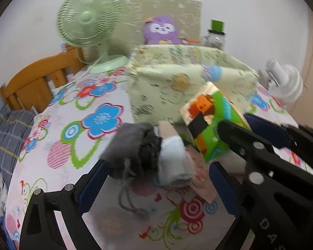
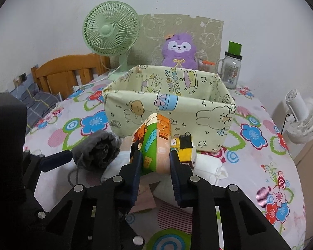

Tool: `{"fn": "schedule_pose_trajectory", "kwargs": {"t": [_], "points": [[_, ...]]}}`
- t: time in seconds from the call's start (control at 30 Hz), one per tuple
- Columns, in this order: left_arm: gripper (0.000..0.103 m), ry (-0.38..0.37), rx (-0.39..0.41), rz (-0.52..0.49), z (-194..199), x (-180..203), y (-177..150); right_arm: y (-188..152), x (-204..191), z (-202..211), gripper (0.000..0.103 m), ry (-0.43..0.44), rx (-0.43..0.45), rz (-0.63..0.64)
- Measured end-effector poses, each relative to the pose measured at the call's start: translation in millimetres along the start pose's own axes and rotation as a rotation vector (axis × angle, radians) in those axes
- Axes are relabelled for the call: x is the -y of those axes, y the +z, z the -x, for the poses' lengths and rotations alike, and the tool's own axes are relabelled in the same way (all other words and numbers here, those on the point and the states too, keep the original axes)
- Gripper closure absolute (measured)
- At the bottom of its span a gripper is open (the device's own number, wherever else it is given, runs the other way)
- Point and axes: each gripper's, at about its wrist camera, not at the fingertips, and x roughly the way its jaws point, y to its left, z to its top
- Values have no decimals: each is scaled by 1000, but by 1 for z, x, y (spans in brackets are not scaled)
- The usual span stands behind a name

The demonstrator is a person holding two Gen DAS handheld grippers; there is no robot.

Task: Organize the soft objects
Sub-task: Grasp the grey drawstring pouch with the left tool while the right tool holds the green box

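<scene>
My right gripper (image 2: pixel 155 160) is shut on a colourful green-and-orange pack (image 2: pixel 154 143), held tilted in front of the pale cartoon-print fabric box (image 2: pixel 169 108). The left wrist view shows the same pack (image 1: pixel 210 123) in that gripper (image 1: pixel 237 125), which comes in from the right. My left gripper (image 1: pixel 158 165) stands open and wide over a grey rolled cloth with a drawstring (image 1: pixel 131 145) and a light blue roll (image 1: pixel 173 162). A pink flat piece (image 1: pixel 200 177) lies under them. White folded cloths (image 2: pixel 208 166) and a small yellow pack (image 2: pixel 184 145) lie beside the right fingers.
A purple plush (image 2: pixel 178 51) sits behind the box. A green desk fan (image 2: pixel 111 31) stands at the back left, a glass jar with a green lid (image 2: pixel 231 70) at the back right. A white fan (image 2: pixel 302 116) is off the right edge, a wooden headboard (image 2: pixel 66 73) to the left.
</scene>
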Motion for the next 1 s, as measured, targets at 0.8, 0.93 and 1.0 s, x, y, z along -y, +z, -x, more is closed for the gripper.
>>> {"fn": "schedule_pose_trajectory", "kwargs": {"t": [0.8,0.93,1.0], "points": [[56,-23,-41,-27,-40,-34,23,7,-9,-23,75,-63,-49,-103],[60,-11,-29,-33,-36,-30,22,7,-8,-21,75,-58,-49,-105],[61,3,-26,-32,-32,-29,21,6,-7,-17,75,-55,-46,-106]]}}
